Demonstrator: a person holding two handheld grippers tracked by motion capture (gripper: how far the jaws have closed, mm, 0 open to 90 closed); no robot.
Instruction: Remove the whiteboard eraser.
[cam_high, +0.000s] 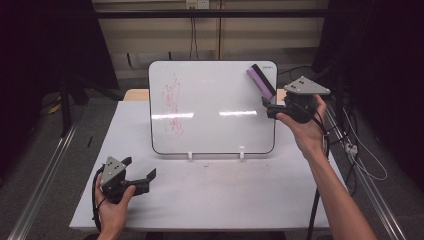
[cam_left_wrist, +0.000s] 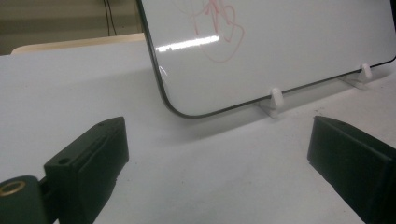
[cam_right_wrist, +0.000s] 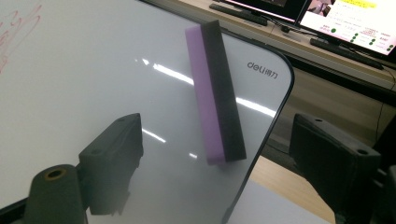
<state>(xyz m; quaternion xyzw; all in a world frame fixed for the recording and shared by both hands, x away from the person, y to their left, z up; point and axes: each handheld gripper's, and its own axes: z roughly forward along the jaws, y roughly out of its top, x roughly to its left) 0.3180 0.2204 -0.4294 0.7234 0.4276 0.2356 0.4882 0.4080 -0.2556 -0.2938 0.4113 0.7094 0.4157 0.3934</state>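
A whiteboard (cam_high: 215, 110) stands upright on the white table (cam_high: 225, 200), with a red scribble (cam_high: 171, 105) on its left part. A purple and black eraser (cam_high: 261, 80) clings aslant to the board's top right corner. My right gripper (cam_high: 266, 107) is held up at the board's right edge, just below the eraser, open. In the right gripper view the eraser (cam_right_wrist: 217, 93) lies ahead between the two jaws, untouched, on the board (cam_right_wrist: 93, 70). My left gripper (cam_high: 140, 166) rests open near the table's front left. It faces the board's lower corner (cam_left_wrist: 289, 42) and the scribble (cam_left_wrist: 217, 28).
Two white feet (cam_high: 190, 155) (cam_high: 242, 155) prop the board. Cables (cam_high: 360, 150) hang off the table's right side, and metal rails (cam_high: 45, 175) run along the floor on both sides. Lit monitors (cam_right_wrist: 345, 18) stand behind the board.
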